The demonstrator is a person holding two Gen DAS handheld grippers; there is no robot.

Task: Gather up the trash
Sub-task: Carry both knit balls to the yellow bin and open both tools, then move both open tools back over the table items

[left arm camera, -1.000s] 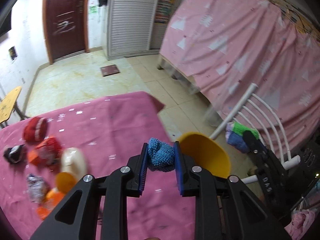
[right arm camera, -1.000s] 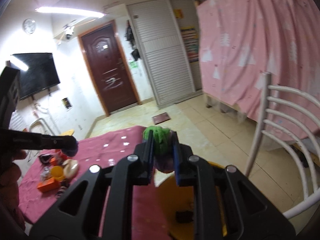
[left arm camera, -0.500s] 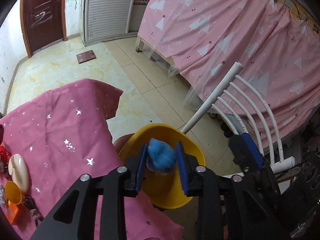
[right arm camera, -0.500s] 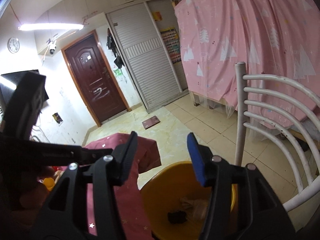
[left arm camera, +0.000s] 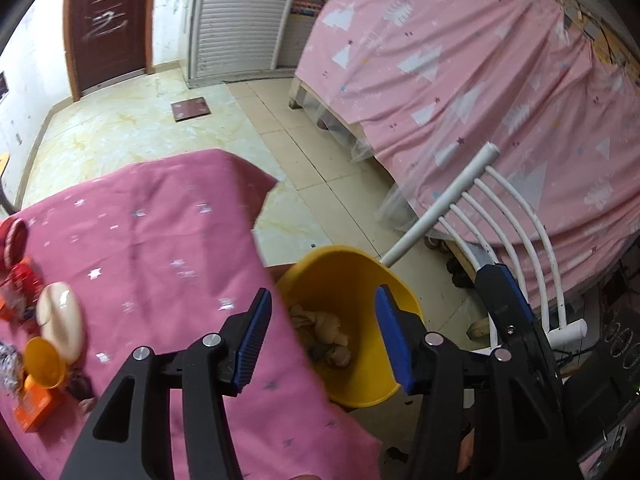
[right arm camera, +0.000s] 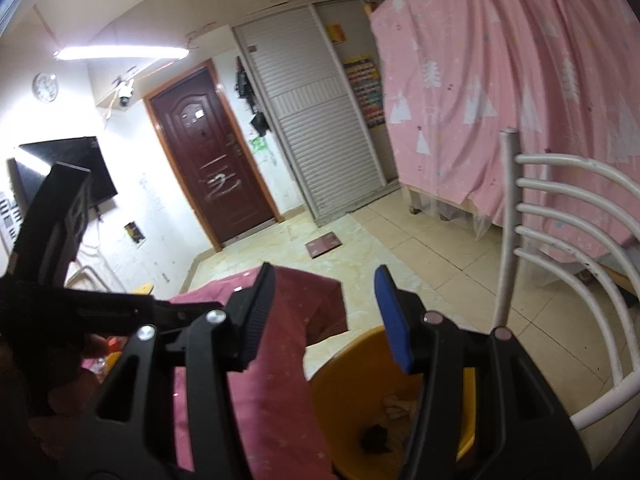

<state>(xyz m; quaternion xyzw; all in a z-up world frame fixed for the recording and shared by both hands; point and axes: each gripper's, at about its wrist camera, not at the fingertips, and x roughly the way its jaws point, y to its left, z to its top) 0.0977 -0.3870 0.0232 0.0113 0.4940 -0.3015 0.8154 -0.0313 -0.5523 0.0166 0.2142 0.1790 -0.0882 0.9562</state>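
My left gripper (left arm camera: 322, 292) hangs over the yellow bin (left arm camera: 352, 268) beside the table, its jaws opening with nothing between them. Crumpled brownish trash (left arm camera: 324, 332) lies in the bin's bottom. My right gripper (right arm camera: 324, 270) stands open and empty above the same yellow bin (right arm camera: 344, 376), where a small dark scrap (right arm camera: 374, 436) lies. The right gripper's blue pad (left arm camera: 508, 292) shows just right of the bin in the left wrist view. More trash sits at the table's left: a cream shell-shaped piece (left arm camera: 60, 320), an orange cup (left arm camera: 44, 362), an orange box (left arm camera: 34, 408) and red wrappers (left arm camera: 16, 264).
A pink star-print cloth (left arm camera: 160, 240) covers the table, its edge against the bin. A white slatted chair (left arm camera: 500, 208) stands right of the bin, before a bed hung with a pink sheet (left arm camera: 460, 80). A tiled floor (left arm camera: 320, 168) runs to a brown door (right arm camera: 208, 168).
My left gripper carried a blue wad from above the table to over the bin and opened; the wad is gone. My right gripper opened and its green wad is gone too.
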